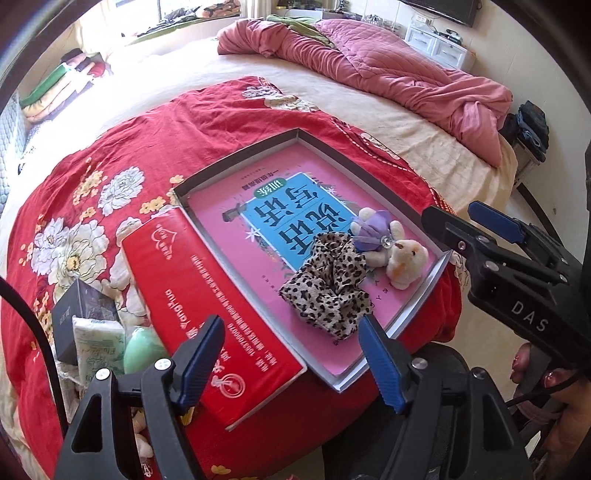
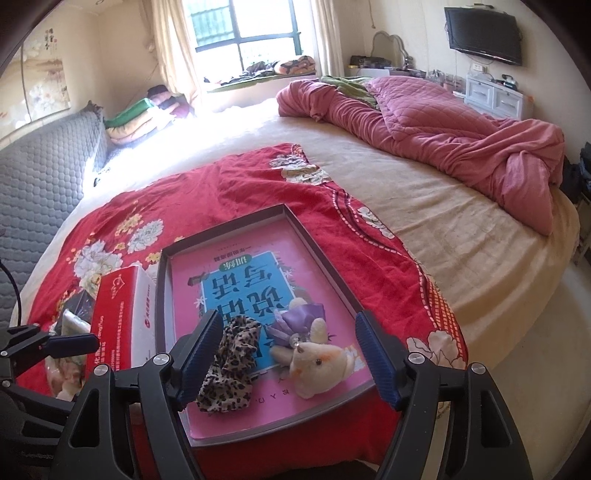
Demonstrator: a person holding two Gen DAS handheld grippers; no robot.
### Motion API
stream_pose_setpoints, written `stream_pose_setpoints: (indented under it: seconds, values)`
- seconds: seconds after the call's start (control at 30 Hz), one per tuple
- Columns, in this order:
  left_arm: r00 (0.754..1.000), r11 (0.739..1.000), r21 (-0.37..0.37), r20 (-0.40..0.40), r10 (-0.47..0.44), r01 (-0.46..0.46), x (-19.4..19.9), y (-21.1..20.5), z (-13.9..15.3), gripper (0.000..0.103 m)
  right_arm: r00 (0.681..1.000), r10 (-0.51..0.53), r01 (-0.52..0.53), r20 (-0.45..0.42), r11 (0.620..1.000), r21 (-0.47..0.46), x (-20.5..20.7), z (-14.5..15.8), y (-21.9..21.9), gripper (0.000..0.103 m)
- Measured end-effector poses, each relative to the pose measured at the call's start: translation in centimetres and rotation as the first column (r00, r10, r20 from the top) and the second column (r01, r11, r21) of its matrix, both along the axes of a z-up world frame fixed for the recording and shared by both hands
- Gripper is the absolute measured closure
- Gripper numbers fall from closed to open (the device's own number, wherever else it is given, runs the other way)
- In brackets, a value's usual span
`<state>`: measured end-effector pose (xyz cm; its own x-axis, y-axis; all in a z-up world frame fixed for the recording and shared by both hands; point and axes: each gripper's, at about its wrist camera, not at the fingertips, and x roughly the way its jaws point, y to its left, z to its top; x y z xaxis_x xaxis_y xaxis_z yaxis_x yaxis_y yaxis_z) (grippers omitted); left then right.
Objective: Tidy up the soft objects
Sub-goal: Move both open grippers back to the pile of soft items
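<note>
Left tool [image 1: 291,363]: spread wide, empty. Right tool [image 2: 286,356]: spread wide, empty, hovering above tray [image 2: 325,243] on bed. Leopard scrunchie [image 2: 231,365] touching plush bear [image 2: 317,363], both inside tray. Risk, as judged: pinching both together, or dragging the tray.

A large round bed [image 2: 461,258] with a cream cover fills the room. A crumpled pink quilt [image 2: 443,129] lies along its far right edge, and a red floral blanket [image 2: 258,184] is spread over its near edge. Bright daylight pours through a curtained window [image 2: 243,33] behind it. A grey quilted headboard [image 2: 40,177] curves along the left, a flat television [image 2: 484,35] hangs on the right wall above a white drawer cabinet [image 2: 498,98].
</note>
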<state>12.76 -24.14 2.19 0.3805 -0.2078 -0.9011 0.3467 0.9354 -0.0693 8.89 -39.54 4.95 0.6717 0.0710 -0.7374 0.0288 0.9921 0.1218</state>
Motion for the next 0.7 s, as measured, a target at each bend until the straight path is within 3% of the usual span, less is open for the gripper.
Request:
stream_pose_setpoints:
  seconds: [0.7]
  values:
    - [0.987,0.988,-0.05,0.061,0.149,-0.146,-1.7,7.4,2.2,0.029,0.987,0.152,-0.151,0.048,0.988,-0.013,-1.1,3.3,7.0,0.027]
